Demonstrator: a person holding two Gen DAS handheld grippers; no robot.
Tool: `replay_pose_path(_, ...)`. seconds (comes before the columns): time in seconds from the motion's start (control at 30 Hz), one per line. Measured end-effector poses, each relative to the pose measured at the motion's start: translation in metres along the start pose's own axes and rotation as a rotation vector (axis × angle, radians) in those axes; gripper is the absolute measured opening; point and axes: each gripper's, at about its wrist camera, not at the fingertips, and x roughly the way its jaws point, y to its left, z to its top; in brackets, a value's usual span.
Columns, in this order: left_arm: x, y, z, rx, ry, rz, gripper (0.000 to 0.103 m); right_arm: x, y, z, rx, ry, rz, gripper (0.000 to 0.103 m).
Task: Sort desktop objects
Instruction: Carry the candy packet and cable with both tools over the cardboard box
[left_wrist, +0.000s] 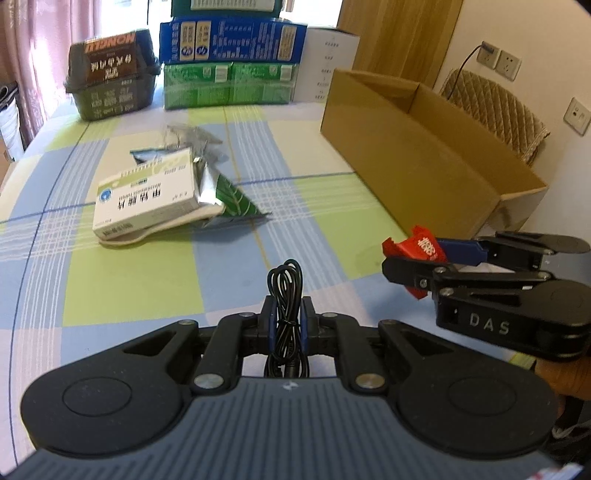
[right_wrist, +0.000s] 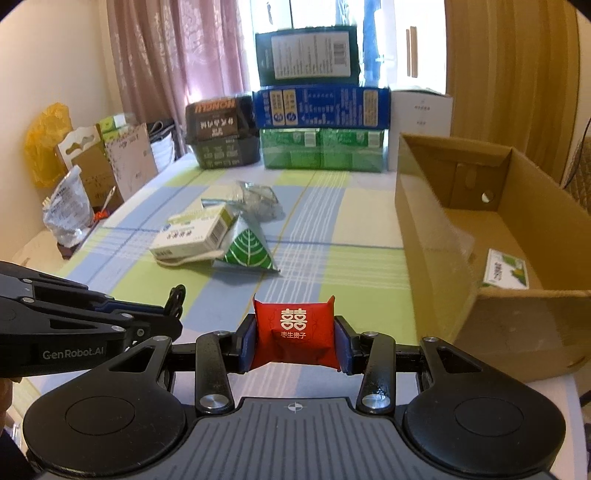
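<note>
My left gripper (left_wrist: 287, 314) is shut on a coiled black cable (left_wrist: 286, 284), held above the checked tablecloth. My right gripper (right_wrist: 294, 334) is shut on a red candy packet (right_wrist: 294, 328) with white characters; the packet (left_wrist: 413, 247) also shows in the left wrist view at the right. An open cardboard box (right_wrist: 436, 236) stands to the right, with a small green-and-white packet (right_wrist: 504, 273) inside. On the cloth ahead lie a white medicine box (left_wrist: 147, 195), a green leaf-print pouch (left_wrist: 236, 201) and crumpled silver foil packs (right_wrist: 255, 201).
At the table's far end stand stacked blue and green cartons (left_wrist: 231, 62), a dark box with a brown label (left_wrist: 110, 74) and a white box (left_wrist: 328, 62). Bags and cardboard (right_wrist: 85, 173) crowd the left edge. A quilted chair (left_wrist: 495, 110) stands behind the cardboard box.
</note>
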Motion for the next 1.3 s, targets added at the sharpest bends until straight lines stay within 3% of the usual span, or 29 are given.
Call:
replay_pose_path(0.53, -0.052, -0.05, 0.013, 0.024, -0.077, -0.019, 0.009, -0.081, -0.019, 0.022, 0.029, -0.121, -0.035, 0.04)
replay_pose_path(0.97, -0.055, -0.116, 0.044, 0.092, -0.114, -0.125, 0.009, -0.123, -0.1, 0.035, 0.112, -0.169, -0.189, 0.04)
replay_pose_path(1.3, -0.036, -0.167, 0.082, 0.13, -0.128, -0.192, 0.009, -0.125, -0.149, 0.039, 0.141, -0.175, -0.232, 0.04)
